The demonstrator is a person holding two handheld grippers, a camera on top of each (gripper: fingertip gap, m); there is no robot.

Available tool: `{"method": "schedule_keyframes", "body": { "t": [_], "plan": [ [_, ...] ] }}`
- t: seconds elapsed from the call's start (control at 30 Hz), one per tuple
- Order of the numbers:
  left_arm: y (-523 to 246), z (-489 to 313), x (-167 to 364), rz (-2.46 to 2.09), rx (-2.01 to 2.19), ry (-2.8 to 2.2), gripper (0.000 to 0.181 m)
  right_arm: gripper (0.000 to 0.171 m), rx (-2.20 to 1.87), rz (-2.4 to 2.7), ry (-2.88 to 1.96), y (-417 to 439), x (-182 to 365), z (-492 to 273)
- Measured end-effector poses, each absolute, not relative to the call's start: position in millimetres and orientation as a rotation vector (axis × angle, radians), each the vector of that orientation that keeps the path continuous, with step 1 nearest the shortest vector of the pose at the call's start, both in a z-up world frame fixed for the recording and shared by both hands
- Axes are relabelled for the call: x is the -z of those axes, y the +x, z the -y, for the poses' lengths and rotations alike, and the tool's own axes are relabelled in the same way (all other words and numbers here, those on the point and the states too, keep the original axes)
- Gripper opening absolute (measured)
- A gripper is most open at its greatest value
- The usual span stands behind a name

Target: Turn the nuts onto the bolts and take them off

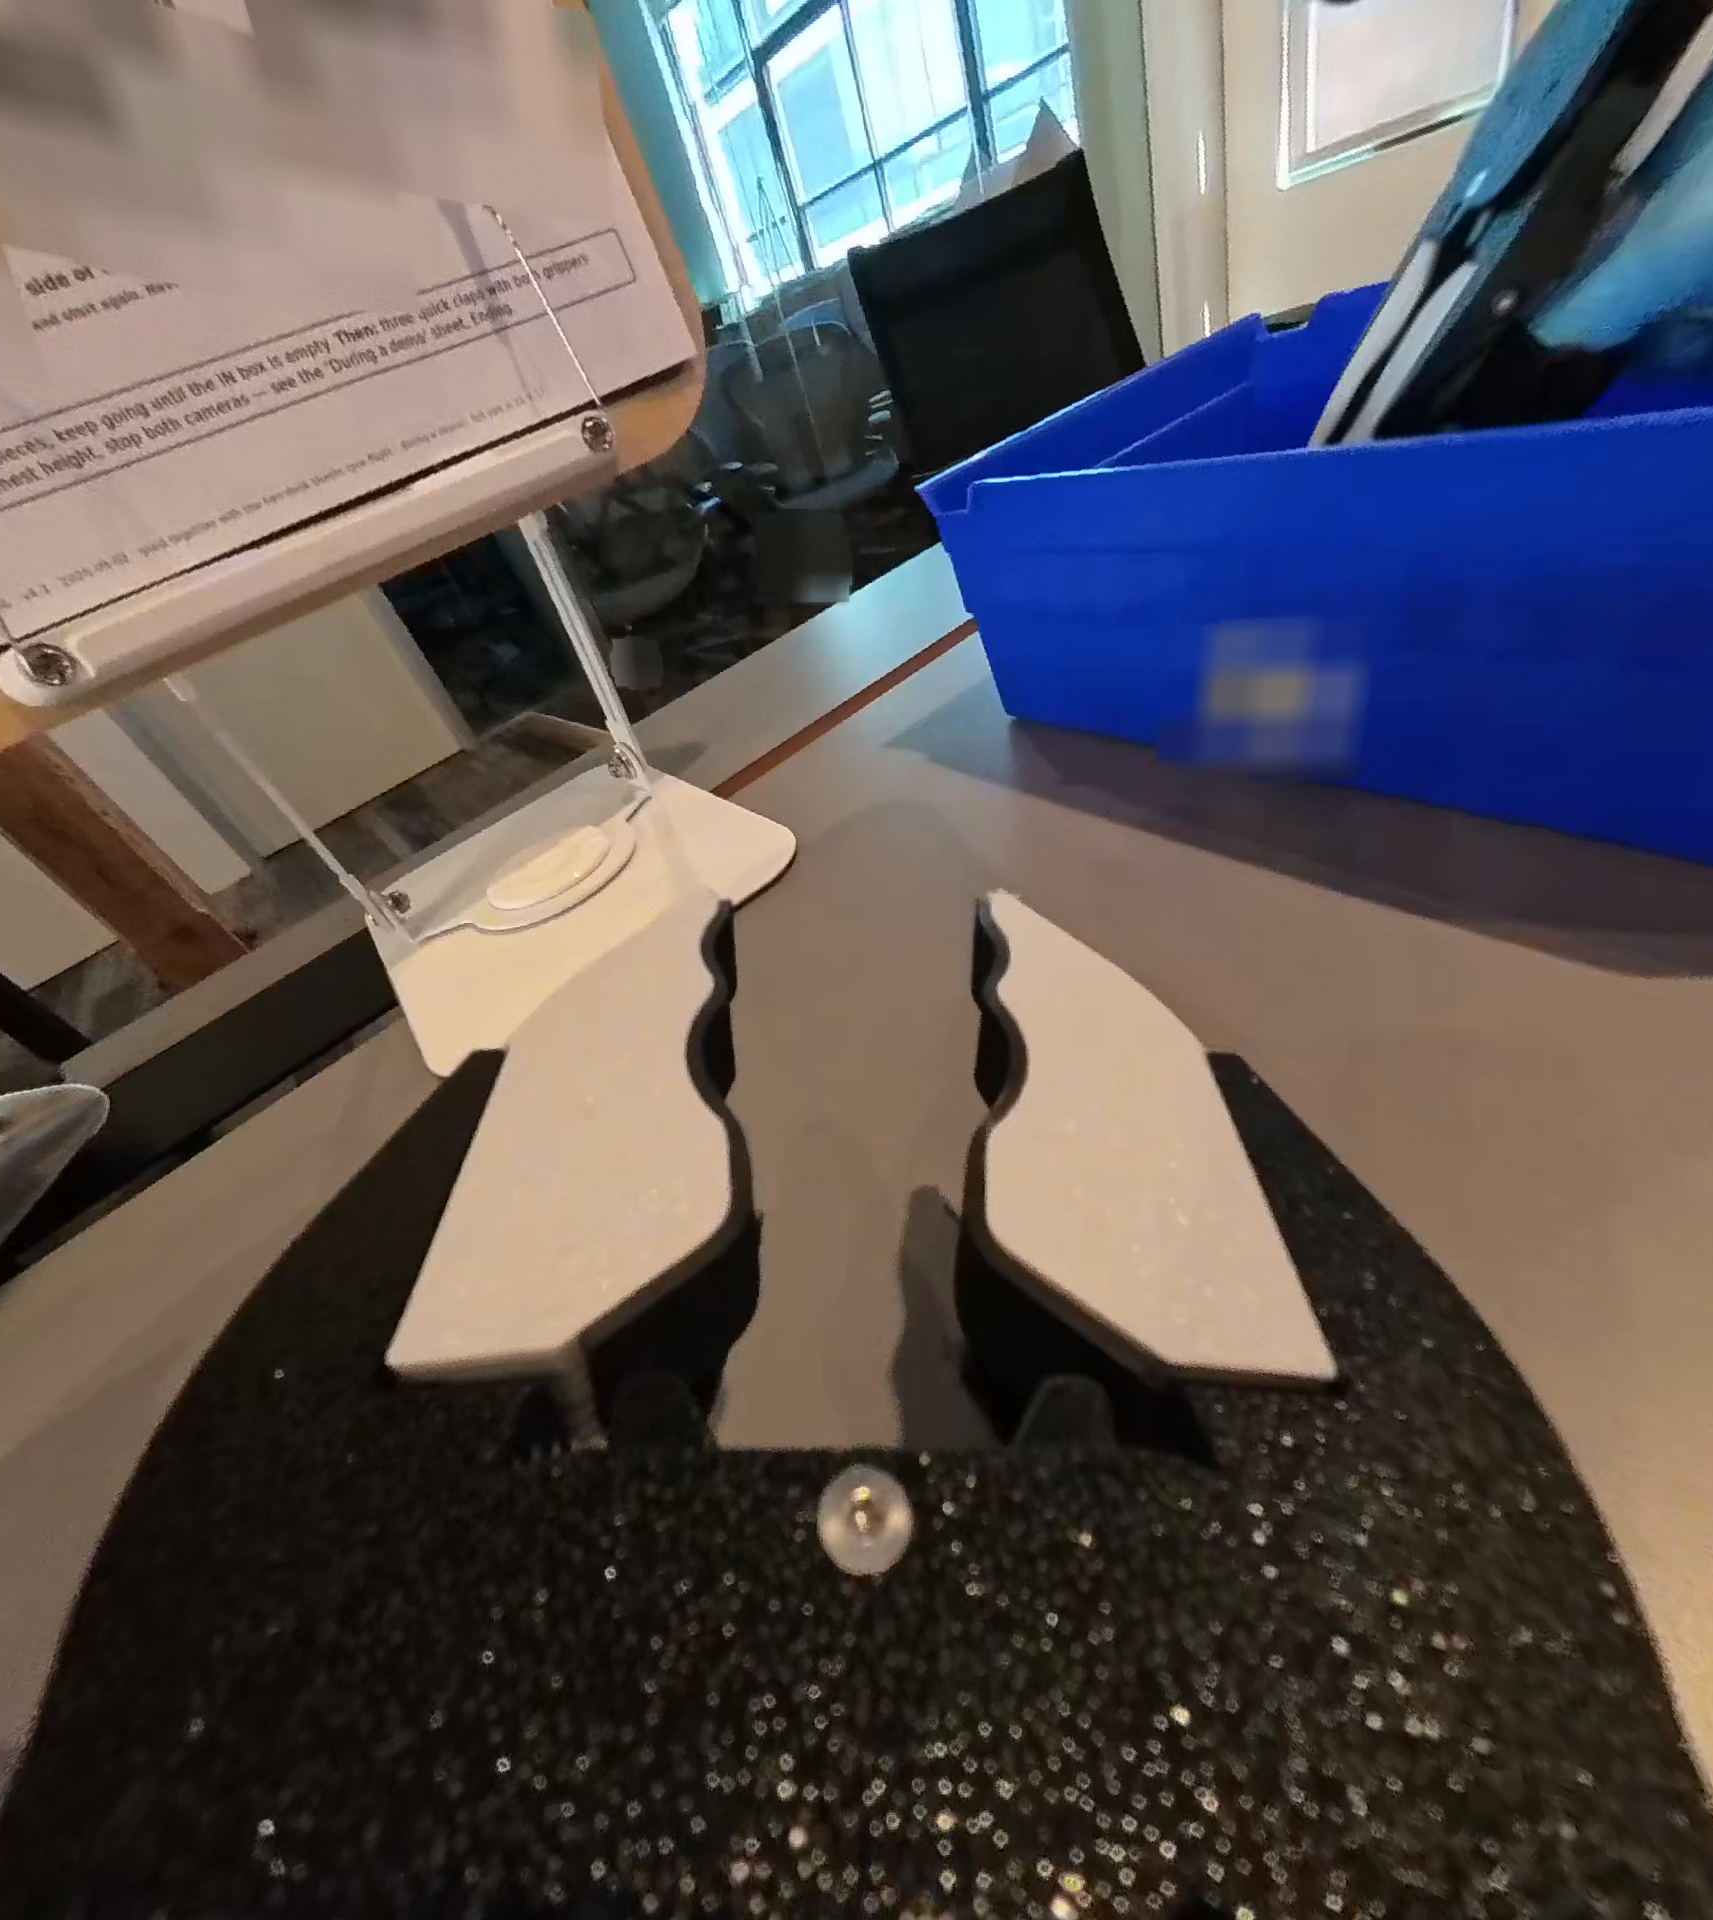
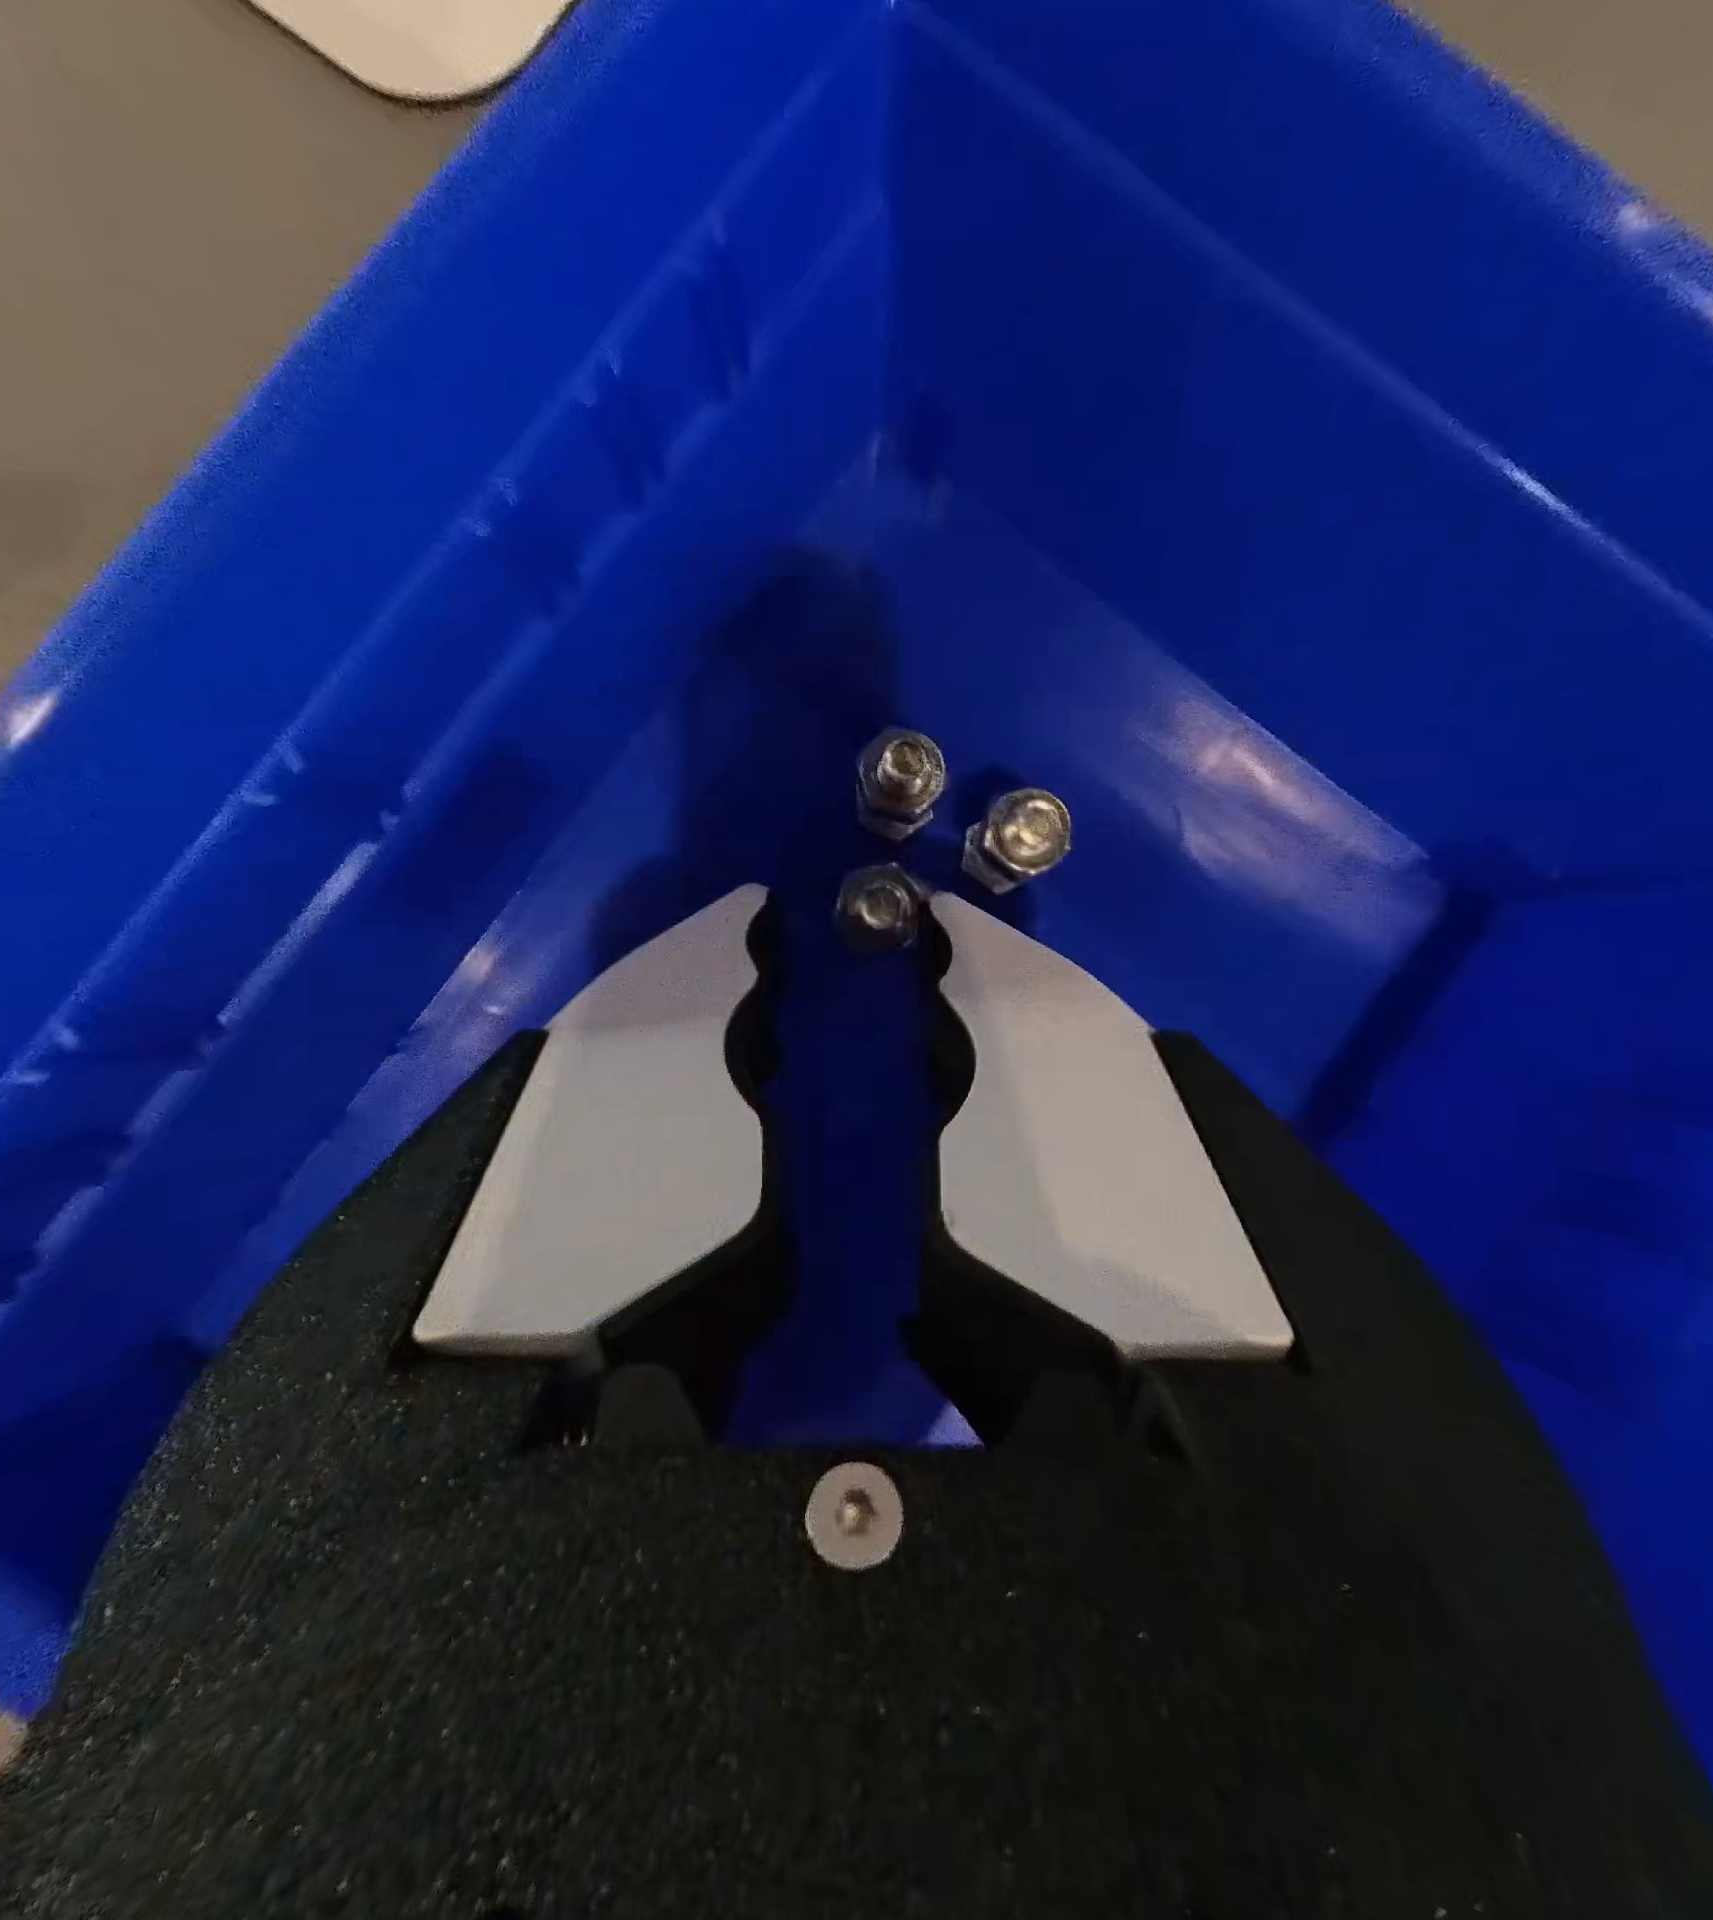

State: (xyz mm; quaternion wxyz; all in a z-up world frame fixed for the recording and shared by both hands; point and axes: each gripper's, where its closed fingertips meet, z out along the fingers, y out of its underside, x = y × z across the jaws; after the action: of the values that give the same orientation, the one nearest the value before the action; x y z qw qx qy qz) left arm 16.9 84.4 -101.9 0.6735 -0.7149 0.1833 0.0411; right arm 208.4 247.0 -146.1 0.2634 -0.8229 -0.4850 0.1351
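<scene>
In the right wrist view, three silver bolts with nuts on them stand in the corner of a blue bin (image 2: 1247,540): one at the back (image 2: 899,774), one to the right (image 2: 1023,831), one nearest (image 2: 878,902). My right gripper (image 2: 847,914) is open, reaching down into the bin, its fingertips on either side of the nearest bolt, the right tip close to or touching it. My left gripper (image 1: 852,914) is open and empty, low over the grey table (image 1: 1454,1195). The right gripper's body (image 1: 1558,239) shows in the left wrist view, inside the blue bin (image 1: 1454,582).
A paper sheet on a clear stand (image 1: 312,395) with a white base (image 1: 623,894) is just ahead-left of my left gripper. A second blue bin (image 1: 1112,457) sits behind the first. A black chair (image 1: 987,322) stands beyond the table's far edge. My right fingertips sit around 25 cm from my left ones.
</scene>
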Motion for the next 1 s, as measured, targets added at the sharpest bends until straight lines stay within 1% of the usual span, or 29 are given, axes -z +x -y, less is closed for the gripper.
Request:
{"method": "schedule_keyframes", "body": {
  "t": [0.03, 0.07, 0.13, 0.2, 0.53, 0.6, 0.7, 0.83, 0.93, 1.0],
  "plan": [
    [17.8, -85.0, 103.4, -0.418, -0.085, -1.616, 0.044, 0.025, -0.359, 1.323, -2.235, 206.7, 150.2, -247.7],
    [18.3, -85.5, 104.3, -0.419, -0.076, -1.622, 0.045, 0.026, -0.338, 1.327, -2.244, 206.3, 153.6, -249.2],
    [18.3, -85.9, 104.6, -0.412, -0.056, -1.624, 0.046, 0.020, -0.293, 1.325, -2.238, 207.3, 153.4, -253.1],
    [18.3, -85.9, 105.0, -0.406, -0.035, -1.628, 0.046, 0.019, -0.283, 1.320, -2.260, 209.5, 153.3, -252.4],
    [22.4, -85.7, 107.0, -0.431, -0.027, -1.631, 0.047, 0.027, -0.200, 1.263, -2.328, 213.3, 167.1, -252.4],
    [23.2, -85.8, 107.9, -0.438, -0.031, -1.634, 0.048, 0.019, -0.179, 1.243, -2.316, 213.6, 167.7, -256.9],
    [24.2, -85.6, 107.8, -0.443, -0.030, -1.631, 0.048, 0.019, -0.129, 1.245, -2.285, 217.3, 165.7, -256.1],
    [25.6, -85.1, 106.9, -0.444, -0.012, -1.624, 0.050, 0.018, -0.057, 1.209, -2.146, 221.1, 137.9, -247.6],
    [28.9, -83.6, 106.1, -0.457, 0.007, -1.614, 0.056, 0.018, -0.105, 1.148, -1.965, 205.4, 91.1, -223.7],
    [31.4, -81.6, 106.1, -0.475, 0.015, -1.609, 0.061, 0.018, -0.207, 1.152, -1.820, 178.1, 57.8, -192.8]
  ]
}}
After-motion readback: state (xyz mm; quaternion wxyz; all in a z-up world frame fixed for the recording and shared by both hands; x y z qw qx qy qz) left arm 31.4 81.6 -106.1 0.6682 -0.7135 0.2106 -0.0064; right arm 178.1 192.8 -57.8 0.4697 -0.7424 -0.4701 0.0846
